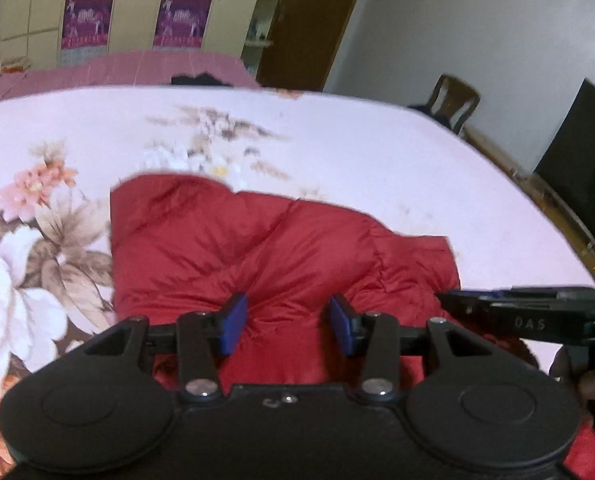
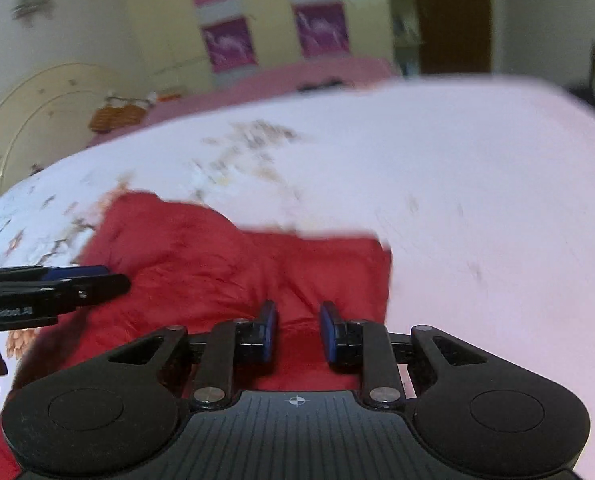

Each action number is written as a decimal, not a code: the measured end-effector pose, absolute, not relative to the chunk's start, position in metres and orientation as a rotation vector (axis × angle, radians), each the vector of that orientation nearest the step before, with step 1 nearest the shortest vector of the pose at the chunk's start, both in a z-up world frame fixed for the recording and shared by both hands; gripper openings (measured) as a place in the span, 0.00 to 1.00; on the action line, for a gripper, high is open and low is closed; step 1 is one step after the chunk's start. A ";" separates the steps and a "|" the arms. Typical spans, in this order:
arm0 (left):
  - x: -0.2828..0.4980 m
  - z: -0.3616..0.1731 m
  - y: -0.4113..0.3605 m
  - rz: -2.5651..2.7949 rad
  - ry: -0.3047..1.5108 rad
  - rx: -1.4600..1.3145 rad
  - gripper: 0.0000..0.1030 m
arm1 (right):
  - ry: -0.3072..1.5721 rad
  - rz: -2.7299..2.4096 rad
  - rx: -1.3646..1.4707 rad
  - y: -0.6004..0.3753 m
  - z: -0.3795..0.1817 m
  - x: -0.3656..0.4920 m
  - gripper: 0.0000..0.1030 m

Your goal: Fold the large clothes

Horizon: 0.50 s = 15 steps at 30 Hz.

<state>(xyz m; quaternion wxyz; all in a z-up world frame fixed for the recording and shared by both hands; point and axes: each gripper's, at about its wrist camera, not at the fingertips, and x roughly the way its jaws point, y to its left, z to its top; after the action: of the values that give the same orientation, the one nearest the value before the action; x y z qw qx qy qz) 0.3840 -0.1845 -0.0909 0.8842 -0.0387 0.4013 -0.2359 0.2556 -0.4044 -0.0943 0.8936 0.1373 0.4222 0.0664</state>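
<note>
Red puffer jacket (image 1: pixel 265 248) crumpled on floral bedsheet (image 1: pixel 337 148). Left gripper (image 1: pixel 288 322) and right gripper (image 2: pixel 298 334) spread, above jacket, gripping nothing.

Ahead of you a floral sheet (image 1: pixel 337 152) covers the bed, its big blooms at your left. Behind it lies a pink spread (image 1: pixel 137 68), with something dark (image 1: pixel 201 79) on its near edge. A cream wardrobe (image 1: pixel 137 4) with purple panels (image 1: pixel 85 20) fills the back wall. A wooden chair (image 1: pixel 455 98) stands at right, beside a brown door (image 1: pixel 309 20).
</note>
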 end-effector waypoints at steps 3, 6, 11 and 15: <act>0.387 -0.101 -0.191 -0.469 0.865 -0.054 0.43 | 0.892 0.138 0.436 -0.423 -0.114 0.258 0.23; 0.388 -0.103 -0.196 -0.453 0.876 -0.027 0.43 | 0.892 0.130 0.423 -0.422 -0.112 0.260 0.23; 0.375 -0.084 -0.192 -0.447 0.853 -0.021 0.42 | 0.894 0.107 0.383 -0.425 -0.087 0.250 0.23; 0.326 -0.057 -0.175 -0.487 0.778 -0.037 0.42 | 0.820 0.215 0.364 -0.427 -0.045 0.202 0.23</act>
<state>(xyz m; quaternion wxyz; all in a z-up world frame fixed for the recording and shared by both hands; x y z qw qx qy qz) 0.3262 -0.1746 -0.0565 0.8963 -0.0178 0.3754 -0.2352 0.2016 -0.4273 -0.0447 0.8955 0.1757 0.3955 0.1035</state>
